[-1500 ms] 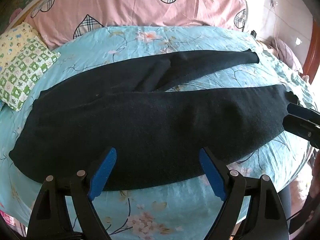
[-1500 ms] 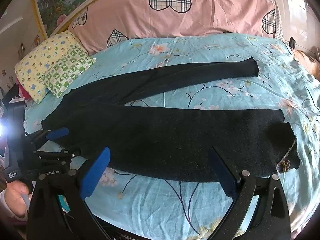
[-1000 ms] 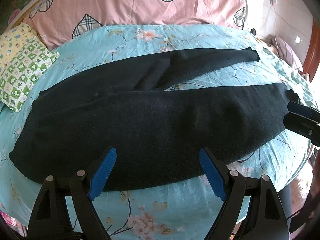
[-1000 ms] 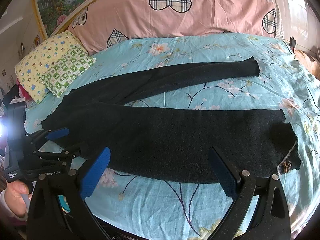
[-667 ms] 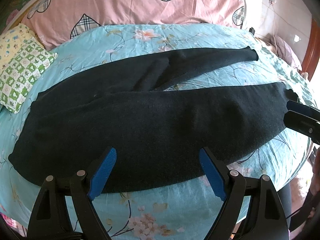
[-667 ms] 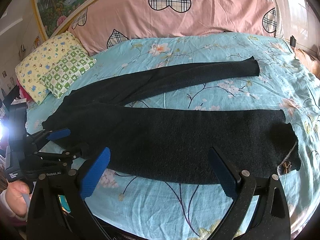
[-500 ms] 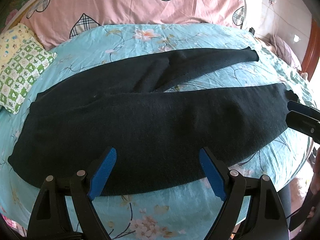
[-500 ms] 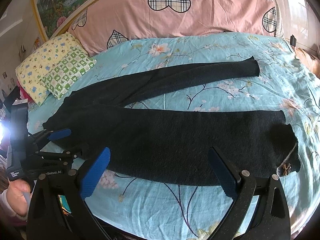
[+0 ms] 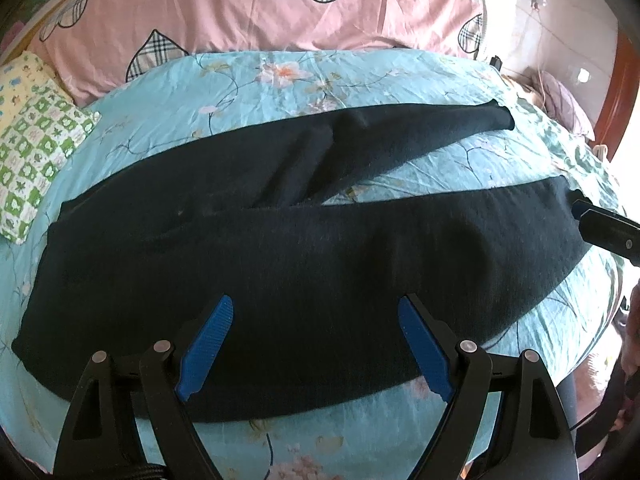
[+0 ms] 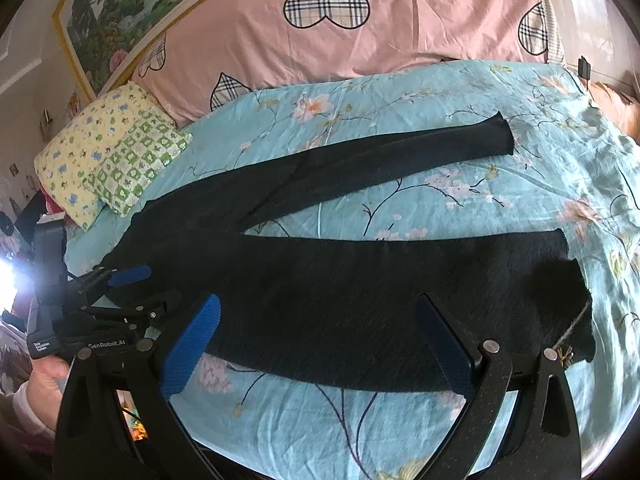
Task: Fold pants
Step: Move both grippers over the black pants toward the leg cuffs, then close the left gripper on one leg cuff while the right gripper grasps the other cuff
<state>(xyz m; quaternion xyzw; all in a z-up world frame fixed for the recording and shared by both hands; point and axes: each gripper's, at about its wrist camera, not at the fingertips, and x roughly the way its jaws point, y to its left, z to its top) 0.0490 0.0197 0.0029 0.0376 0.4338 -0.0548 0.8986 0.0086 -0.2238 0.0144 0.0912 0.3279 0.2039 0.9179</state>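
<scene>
Black pants (image 9: 280, 264) lie spread flat on the blue floral bed sheet (image 9: 248, 80), waist at the left, two legs splayed toward the right. They also show in the right wrist view (image 10: 340, 288), where the near leg's cuff carries a small tag. My left gripper (image 9: 316, 340) is open and empty, hovering over the near edge by the waist; it also shows at the left of the right wrist view (image 10: 136, 292). My right gripper (image 10: 320, 340) is open and empty over the near leg, and one of its fingers (image 9: 600, 228) reaches the near cuff.
A long pink pillow with plaid hearts (image 10: 360, 32) lies along the headboard. A yellow and green patterned pillow (image 10: 116, 160) sits at the far left of the bed. The bed's near edge runs just below both grippers. A wooden door frame (image 9: 624, 80) stands at the right.
Both grippers have drifted slightly forward over the pants and stayed open. The pants have not moved.
</scene>
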